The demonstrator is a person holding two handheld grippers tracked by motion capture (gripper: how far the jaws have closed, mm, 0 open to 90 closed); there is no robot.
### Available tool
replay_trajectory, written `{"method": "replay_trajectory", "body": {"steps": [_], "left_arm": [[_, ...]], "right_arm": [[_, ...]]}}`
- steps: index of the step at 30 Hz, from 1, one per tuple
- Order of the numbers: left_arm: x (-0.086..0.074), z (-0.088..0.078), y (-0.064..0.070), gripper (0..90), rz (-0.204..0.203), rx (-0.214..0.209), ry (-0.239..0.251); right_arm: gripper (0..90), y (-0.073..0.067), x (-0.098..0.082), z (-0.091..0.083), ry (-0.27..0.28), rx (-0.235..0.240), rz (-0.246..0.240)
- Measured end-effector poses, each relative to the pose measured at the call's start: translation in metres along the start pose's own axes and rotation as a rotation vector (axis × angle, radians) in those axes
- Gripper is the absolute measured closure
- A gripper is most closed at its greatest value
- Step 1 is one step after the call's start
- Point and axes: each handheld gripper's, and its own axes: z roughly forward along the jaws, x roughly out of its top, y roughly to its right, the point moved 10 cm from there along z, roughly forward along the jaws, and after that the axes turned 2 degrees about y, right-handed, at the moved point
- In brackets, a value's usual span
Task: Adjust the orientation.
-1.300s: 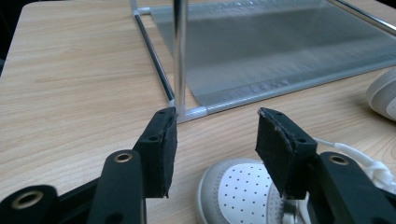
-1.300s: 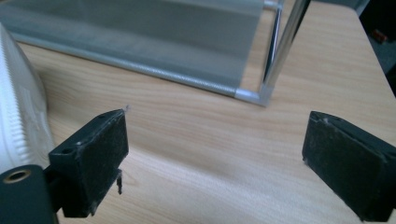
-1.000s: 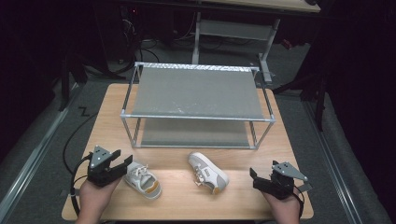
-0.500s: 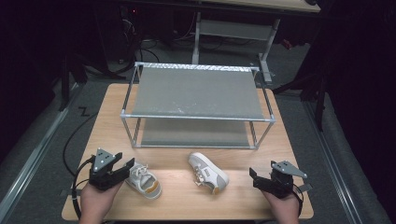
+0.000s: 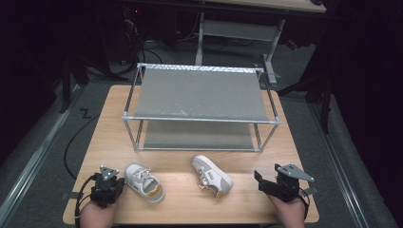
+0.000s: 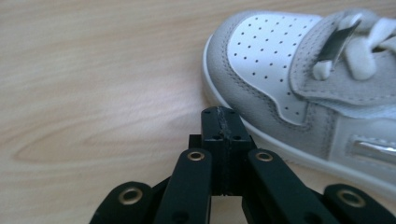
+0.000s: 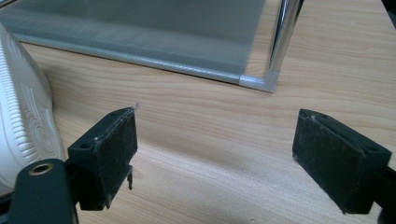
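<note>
High view shows two small white shoes on the wooden table (image 5: 185, 199), in front of a two-shelf metal rack (image 5: 199, 107). The left shoe (image 5: 145, 182) lies just beside the left gripper (image 5: 117, 186); the right shoe (image 5: 212, 175) lies near the table's middle, well apart from the right gripper (image 5: 259, 183). Left gripper view has the left shoe (image 6: 299, 84) cut off at the right and top edges, so only its perforated toe, a grey strap and part of the sole can be made out. The left gripper (image 6: 223, 114) has just snapped its jaws together; the pads meet with nothing between them, their tip just beside the sole, contact not discernible. Right gripper view shows the right gripper (image 7: 215, 135) spread wide and empty over bare wood, its jaws having eased slightly inward. A ribbed white sole (image 7: 21, 116), cut off at the left edge, sits beside its left pad. The rack's lower shelf (image 7: 154, 32) and one leg run out of frame above.
</note>
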Motion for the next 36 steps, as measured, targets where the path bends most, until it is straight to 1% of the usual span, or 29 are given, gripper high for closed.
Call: {"method": "replay_trajectory", "body": {"steps": [1, 2, 3, 5, 6, 7, 8, 10, 12, 13, 14, 15, 16, 17, 19, 20, 21, 22, 24, 25, 27, 28, 29, 30, 31, 32, 34, 35, 36], "left_arm": [[0.003, 0.003, 0.003, 90.0, 0.007, 0.0, 0.004], [0.009, 0.009, 0.013, 90.0, 0.023, -0.011, 0.011], [0.009, 0.009, 0.013, 90.0, 0.023, -0.011, 0.011], [0.016, 0.015, 0.026, 90.0, 0.059, -0.026, 0.017], [0.022, 0.021, 0.04, 90.0, 0.087, -0.053, 0.027], [0.022, 0.021, 0.04, 90.0, 0.087, -0.053, 0.027], [0.024, 0.024, 0.047, 90.0, 0.091, -0.078, 0.034], [0.029, 0.029, 0.058, 89.9, 0.095, -0.123, 0.05], [0.03, 0.029, 0.062, 89.8, 0.114, -0.138, 0.064], [0.03, 0.028, 0.062, 89.2, 0.115, -0.152, 0.07], [0.031, 0.025, 0.061, 86.2, 0.098, -0.184, 0.08], [0.031, 0.023, 0.059, 86.2, 0.08, -0.196, 0.087], [0.032, 0.02, 0.056, 81.7, 0.06, -0.207, 0.098], [0.033, 0.016, 0.051, 81.7, 0.054, -0.203, 0.107], [0.038, 0.008, 0.041, 81.1, 0.071, -0.169, 0.137], [0.04, 0.004, 0.037, 79.8, 0.078, -0.159, 0.152], [0.045, -0.001, 0.029, 78.8, 0.079, -0.143, 0.175], [0.045, -0.001, 0.029, 78.5, 0.079, -0.143, 0.175], [0.047, -0.004, 0.023, 78.2, 0.066, -0.145, 0.182], [0.048, -0.004, 0.019, 79.1, 0.06, -0.142, 0.176], [0.048, -0.005, 0.017, 85.4, 0.064, -0.142, 0.184], [0.047, -0.005, 0.016, 86.7, 0.088, -0.135, 0.187], [0.047, -0.005, 0.016, 89.6, 0.088, -0.135, 0.187], [0.046, -0.005, 0.017, 89.6, 0.101, -0.144, 0.183], [0.045, -0.005, 0.018, 89.7, 0.102, -0.15, 0.179], [0.044, -0.004, 0.019, 89.8, 0.102, -0.154, 0.176], [0.039, -0.002, 0.027, 89.8, 0.089, -0.189, 0.162], [0.039, -0.002, 0.027, 89.9, 0.089, -0.189, 0.162], [0.037, -0.001, 0.03, 89.9, 0.099, -0.192, 0.155]], "right_arm": [[15.1, -0.001, -0.001, 0.0, -0.004, 0.002, 0.005], [18.7, -0.004, -0.002, 0.002, -0.023, 0.026, 0.007], [18.7, -0.004, -0.002, 0.002, -0.023, 0.026, 0.007], [20.3, -0.008, -0.001, 0.002, -0.012, 0.03, 0.006], [20.2, -0.013, 0.001, 0.001, -0.004, 0.042, -0.002], [20.0, -0.015, 0.001, 0.002, -0.004, 0.044, -0.016], [20.0, -0.015, 0.001, 0.002, -0.004, 0.044, -0.016], [18.6, -0.023, 0.0, 0.004, -0.023, 0.062, -0.039], [18.0, -0.026, -0.001, 0.005, -0.027, 0.074, -0.043], [16.1, -0.03, -0.001, 0.006, -0.03, 0.075, -0.052], [16.6, -0.037, 0.0, 0.006, -0.033, 0.086, -0.076], [16.6, -0.037, 0.0, 0.006, -0.033, 0.086, -0.076], [22.3, -0.041, 0.002, 0.005, -0.018, 0.081, -0.101], [22.3, -0.041, 0.002, 0.005, -0.018, 0.081, -0.101], [39.8, -0.048, 0.005, 0.001, 0.01, 0.102, -0.116], [51.9, -0.055, 0.007, -0.002, 0.039, 0.137, -0.149], [55.3, -0.058, 0.008, -0.003, 0.042, 0.14, -0.162], [55.3, -0.058, 0.008, -0.003, 0.042, 0.14, -0.162], [68.2, -0.066, 0.01, -0.004, 0.046, 0.174, -0.175], [81.1, -0.074, 0.013, -0.006, 0.058, 0.209, -0.179], [89.9, -0.082, 0.017, -0.006, 0.071, 0.228, -0.197], [90.0, -0.087, 0.018, -0.005, 0.068, 0.24, -0.206], [90.0, -0.087, 0.018, -0.005, 0.068, 0.24, -0.206], [90.0, -0.092, 0.019, -0.003, 0.057, 0.247, -0.212], [90.0, -0.096, 0.02, 0.0, 0.056, 0.251, -0.217], [90.0, -0.105, 0.023, 0.004, 0.052, 0.271, -0.219], [90.0, -0.114, 0.024, 0.009, 0.049, 0.277, -0.234], [90.0, -0.114, 0.024, 0.009, 0.049, 0.277, -0.234], [90.0, -0.119, 0.023, 0.011, 0.045, 0.282, -0.242]]}}
